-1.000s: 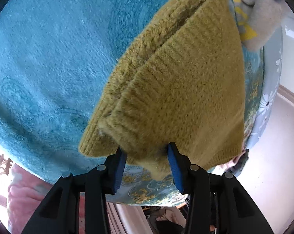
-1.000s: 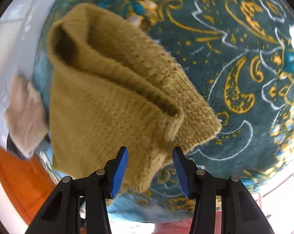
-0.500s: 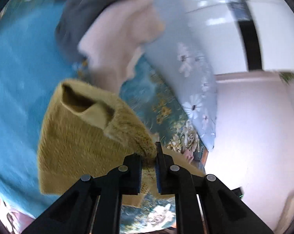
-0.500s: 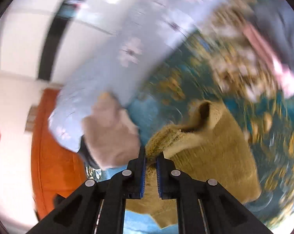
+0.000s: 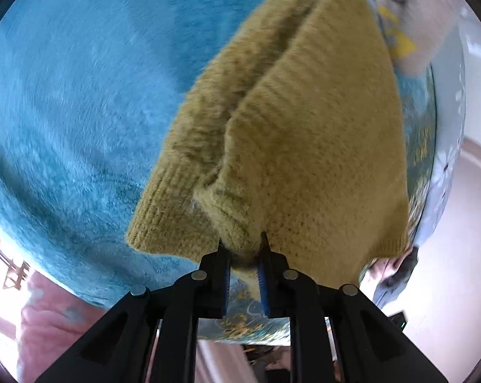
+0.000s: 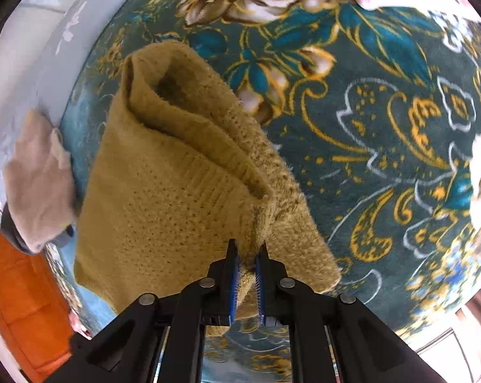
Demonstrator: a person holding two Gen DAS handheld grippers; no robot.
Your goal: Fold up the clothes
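A mustard-yellow knitted sweater (image 5: 304, 134) lies folded double on the bed. My left gripper (image 5: 242, 249) is shut on its near ribbed corner, with the layers bunched between the blue pads. In the right wrist view the same sweater (image 6: 164, 198) runs away from me, its fold open like a pocket at the far end. My right gripper (image 6: 247, 255) is shut on the opposite near corner.
A plain teal blanket (image 5: 80, 95) lies left of the sweater. A dark teal floral blanket (image 6: 384, 127) lies under it. A beige garment (image 6: 36, 178) lies at the bed edge over a pale blue floral sheet (image 6: 33, 48). An orange wooden frame (image 6: 17, 303) stands beside the bed.
Both grippers, open around the sweater's corners a second ago, have closed on them. Both views swung up toward the wall half a second ago and have come back down over the bed.
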